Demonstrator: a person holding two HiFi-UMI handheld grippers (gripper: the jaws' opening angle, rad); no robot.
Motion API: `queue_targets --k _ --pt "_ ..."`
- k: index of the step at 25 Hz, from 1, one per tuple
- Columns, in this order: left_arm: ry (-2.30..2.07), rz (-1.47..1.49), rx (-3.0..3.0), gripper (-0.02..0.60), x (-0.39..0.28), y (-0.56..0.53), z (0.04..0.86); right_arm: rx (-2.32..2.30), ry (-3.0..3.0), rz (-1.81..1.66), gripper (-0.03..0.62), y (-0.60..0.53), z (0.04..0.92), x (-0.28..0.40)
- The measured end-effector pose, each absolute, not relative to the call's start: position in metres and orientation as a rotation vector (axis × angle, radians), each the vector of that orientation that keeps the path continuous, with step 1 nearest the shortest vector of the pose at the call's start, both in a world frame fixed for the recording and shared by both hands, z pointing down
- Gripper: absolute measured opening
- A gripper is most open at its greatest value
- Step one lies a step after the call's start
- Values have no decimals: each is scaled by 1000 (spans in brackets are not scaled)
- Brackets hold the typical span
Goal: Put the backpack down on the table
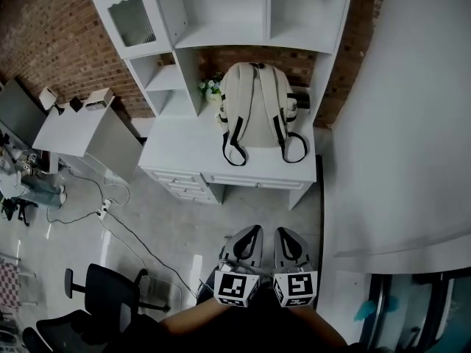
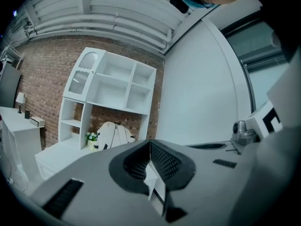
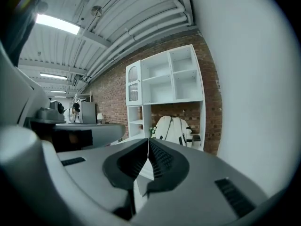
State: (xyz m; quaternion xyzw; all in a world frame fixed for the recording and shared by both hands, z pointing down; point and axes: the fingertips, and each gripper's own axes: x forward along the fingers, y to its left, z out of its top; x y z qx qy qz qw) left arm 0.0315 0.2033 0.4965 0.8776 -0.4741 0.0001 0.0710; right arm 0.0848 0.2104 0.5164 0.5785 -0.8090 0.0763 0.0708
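A cream backpack (image 1: 255,105) with dark-trimmed straps stands upright on the white desk (image 1: 184,153), leaning against the brick wall under the shelf unit. It also shows far off as the backpack (image 2: 113,133) in the left gripper view and as the backpack (image 3: 175,130) in the right gripper view. My left gripper (image 1: 246,240) and right gripper (image 1: 289,241) hang side by side well short of the desk, over the floor. Both are shut with nothing between their jaws. The left gripper (image 2: 150,147) and right gripper (image 3: 148,146) show pads pressed together.
A small plant pot (image 1: 211,90) stands on the desk left of the backpack. White shelves (image 1: 221,13) rise above it. A second white table (image 1: 73,127) and a black office chair (image 1: 107,293) stand at the left, with cables (image 1: 110,212) on the floor. A white wall (image 1: 412,123) runs along the right.
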Motion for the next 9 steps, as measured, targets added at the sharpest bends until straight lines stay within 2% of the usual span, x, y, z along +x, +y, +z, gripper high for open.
queue_targets --k 9 --pt "-1376 27 2668 20 37 184 500 1746 -2417 227 18 183 514 84"
